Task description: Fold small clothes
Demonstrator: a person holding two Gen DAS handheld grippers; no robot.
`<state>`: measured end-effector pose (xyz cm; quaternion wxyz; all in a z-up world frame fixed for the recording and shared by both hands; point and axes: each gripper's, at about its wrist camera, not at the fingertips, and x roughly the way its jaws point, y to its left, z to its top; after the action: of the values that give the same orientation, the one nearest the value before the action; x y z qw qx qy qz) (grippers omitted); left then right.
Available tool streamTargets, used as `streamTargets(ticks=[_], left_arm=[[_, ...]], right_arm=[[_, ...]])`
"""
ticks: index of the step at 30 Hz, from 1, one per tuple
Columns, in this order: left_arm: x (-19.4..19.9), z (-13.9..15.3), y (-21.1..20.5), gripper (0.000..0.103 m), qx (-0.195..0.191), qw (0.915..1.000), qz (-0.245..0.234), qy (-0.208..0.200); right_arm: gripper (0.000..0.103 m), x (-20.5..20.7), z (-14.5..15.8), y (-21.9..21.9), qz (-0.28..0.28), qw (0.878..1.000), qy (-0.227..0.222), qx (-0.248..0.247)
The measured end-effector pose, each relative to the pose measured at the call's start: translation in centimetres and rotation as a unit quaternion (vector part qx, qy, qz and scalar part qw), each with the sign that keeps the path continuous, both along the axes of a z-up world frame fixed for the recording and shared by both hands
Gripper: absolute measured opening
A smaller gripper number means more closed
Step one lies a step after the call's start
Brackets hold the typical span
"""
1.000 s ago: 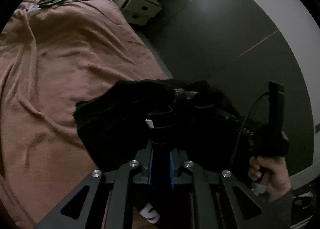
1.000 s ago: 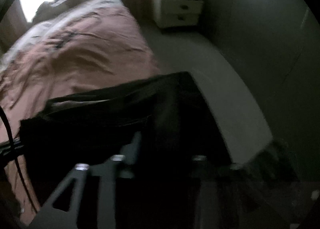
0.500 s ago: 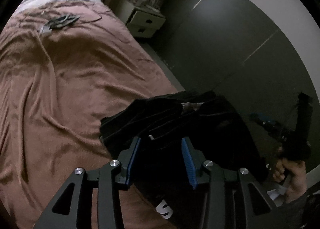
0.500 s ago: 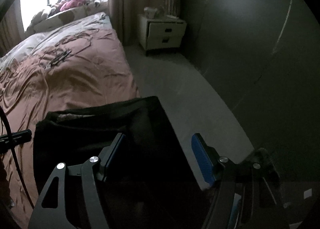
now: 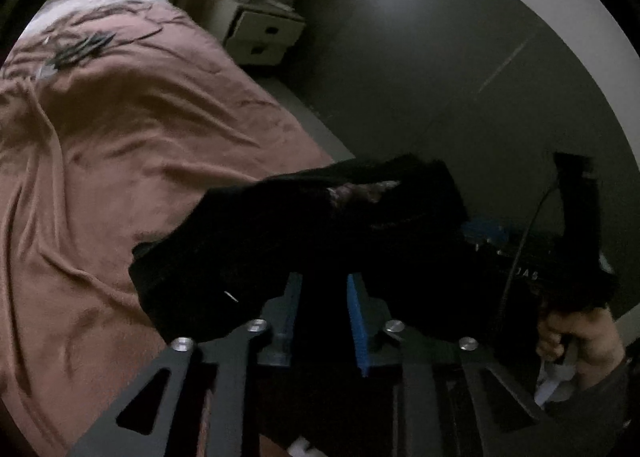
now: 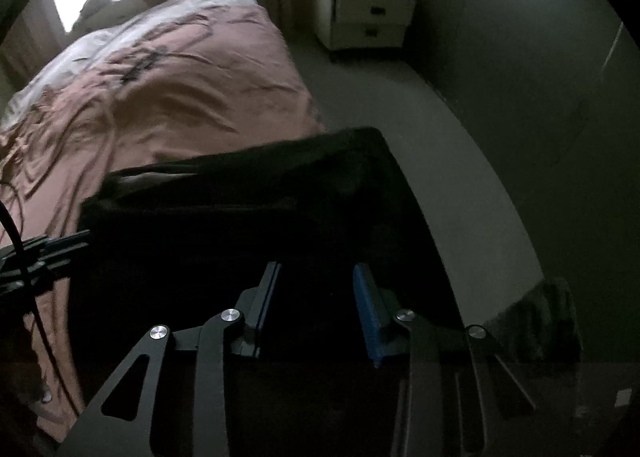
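A wrinkled pink-brown bed cover (image 6: 168, 105) spans the bed beside dark grey wall panels (image 5: 460, 69). A black fabric garment (image 5: 280, 241) lies at the bed's near right edge. White two-drawer nightstand (image 6: 366, 19): far corner. Left tongs (image 5: 322, 309) and right tongs (image 6: 316, 305): parted, gripping nothing.

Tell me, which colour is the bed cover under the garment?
The bed cover is dusty pink, plain and wrinkled; the garment is black. The left wrist view shows it best.
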<state>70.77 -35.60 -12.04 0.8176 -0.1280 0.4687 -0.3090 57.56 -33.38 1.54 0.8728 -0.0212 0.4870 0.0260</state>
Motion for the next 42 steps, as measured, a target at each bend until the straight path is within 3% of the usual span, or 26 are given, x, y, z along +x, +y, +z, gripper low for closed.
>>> streamTargets(ticks=[3,6,9,18,26,30,33,37,42], left_arm=[[0.7,-0.5,0.2,0.017,0.005,1.0,0.005,-0.006],[1.1,-1.6,0.6,0.005,0.017,0.9997,0.018,-0.002],[1.2,-1.1,1.5,0.005,0.004,0.9994,0.033,0.006],[-0.6,3.1,0.9,0.005,0.007,0.9992,-0.012,-0.039],[-0.8,2.6,-2.3,0.005,0.046,0.9941,-0.063,-0.075],[0.7,0.9,-2.9,0.005,0.081,0.9929,-0.051,-0.071],[1.4,0.4,-2.6,0.005,0.081,0.9936,-0.036,-0.071],[1.6,0.8,-2.4,0.005,0.098,0.9927,-0.018,-0.067],[-0.4,2.5,-1.9,0.005,0.098,0.9914,-0.02,-0.084]], right_arm=[[0.034,0.7,-0.3,-1.0,-0.008,1.0,0.005,0.016],[0.034,1.7,0.1,-1.8,-0.018,0.999,-0.001,0.029],[0.034,2.1,-0.1,-1.7,-0.027,0.999,-0.008,0.042],[0.034,-4.7,2.4,-0.9,0.005,0.997,-0.066,0.045],[0.034,-12.5,1.3,-4.4,0.036,0.992,-0.1,0.073],[0.034,-15.1,-0.6,-7.0,0.016,0.99,-0.109,0.086],[0.034,-16.3,-1.8,-8.3,-0.005,0.989,-0.124,0.084],[0.034,-17.7,-2.6,-9.3,-0.035,0.985,-0.138,0.096],[0.034,-20.0,-1.8,-9.4,-0.075,0.982,-0.158,0.071]])
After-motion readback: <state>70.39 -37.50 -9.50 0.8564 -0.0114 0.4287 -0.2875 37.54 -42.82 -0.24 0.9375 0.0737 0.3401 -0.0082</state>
